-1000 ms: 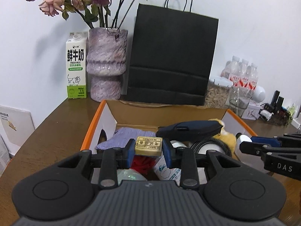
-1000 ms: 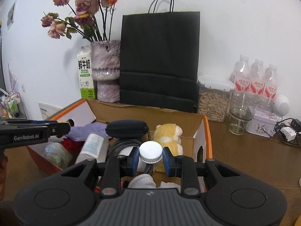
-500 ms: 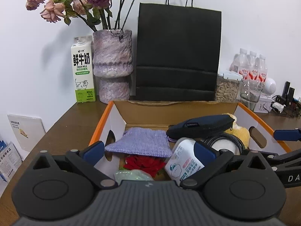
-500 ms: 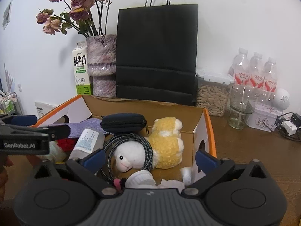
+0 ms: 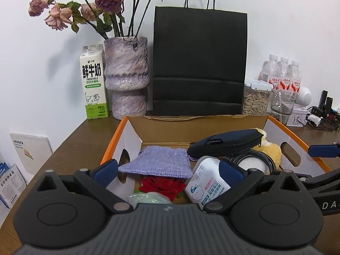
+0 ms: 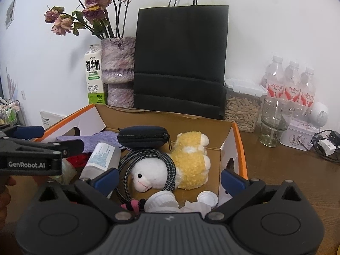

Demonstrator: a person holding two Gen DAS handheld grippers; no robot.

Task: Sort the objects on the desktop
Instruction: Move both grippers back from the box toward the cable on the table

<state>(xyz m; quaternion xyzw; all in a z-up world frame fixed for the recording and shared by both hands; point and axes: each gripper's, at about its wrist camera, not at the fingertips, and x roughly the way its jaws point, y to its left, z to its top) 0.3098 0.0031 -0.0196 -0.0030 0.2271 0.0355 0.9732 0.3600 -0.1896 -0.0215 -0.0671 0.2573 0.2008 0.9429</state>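
Left wrist view: left gripper (image 5: pixel 167 173) is spread wide over the near edge of the cardboard box (image 5: pixel 214 127), nothing between its blue pads (image 5: pixel 106 169). Below it in the box: purple knit pouch (image 5: pixel 158 164) lying flat, red flower (image 5: pixel 162 187) just under the pouch's near edge, pale green bag (image 5: pixel 148 197) at the very front, white bottle (image 5: pixel 207 182) tilted on its side just beside the right pad. Dark zip case (image 5: pixel 227 144) rests across the back, on top of the braided cable (image 5: pixel 255 156) and partly over the yellow plush sheep (image 5: pixel 271 148). Right wrist view: right gripper (image 6: pixel 169 179) also fully spread, empty, hovering over the box's near right corner. Sheep (image 6: pixel 189 159) lies on its side, white head ringed by the cable coil (image 6: pixel 170 163). White bottle cap (image 6: pixel 207 198) sits loose on the box floor near the right wall, just beside a white ribbed lid (image 6: pixel 162 200) and crumpled tissue (image 6: pixel 194 207). Left gripper's fingers (image 6: pixel 42 146) enter from the left over the red flower area. Behind the box: black paper bag (image 6: pixel 180 63), purple vase (image 6: pixel 118 72) with dried roses, milk carton (image 6: pixel 93 74), seed jar (image 6: pixel 242 108), glass (image 6: pixel 274 123), three water bottles (image 6: pixel 291 80). All on the brown desk (image 6: pixel 282 170).
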